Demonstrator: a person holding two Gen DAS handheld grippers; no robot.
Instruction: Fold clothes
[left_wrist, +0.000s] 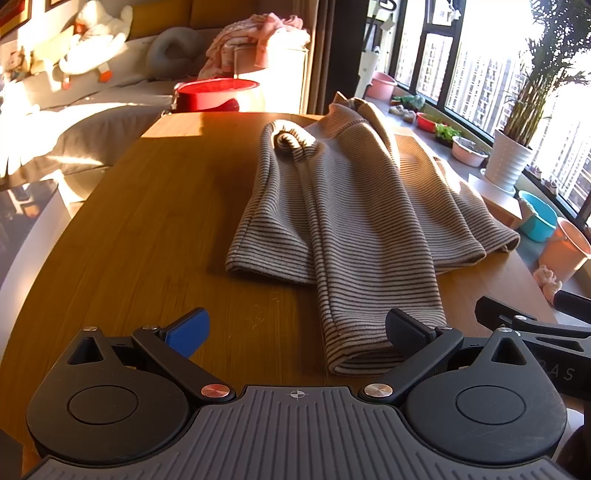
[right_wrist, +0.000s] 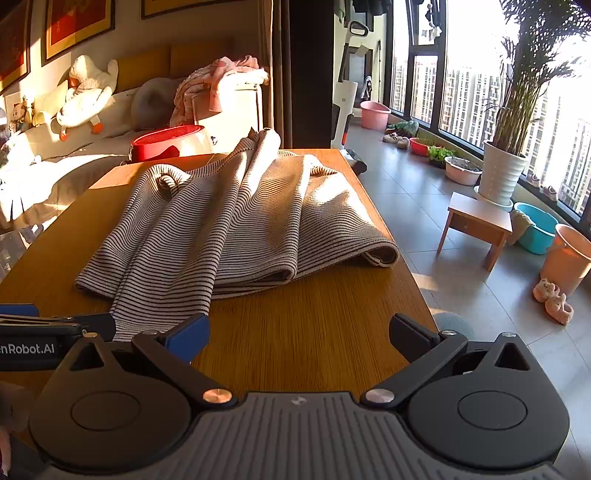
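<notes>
Across the middle of the wooden worktop (left_wrist: 155, 221) lies a striped sweater (left_wrist: 351, 206), loosely bunched, its collar toward the far edge and one sleeve reaching to the near edge. At that near edge the left gripper (left_wrist: 297, 332) stands wide open, holding nothing, with the sleeve cuff touching its right finger. Beside it, nearer the right edge, the right gripper (right_wrist: 301, 336) is also spread wide and empty over bare wood.
</notes>
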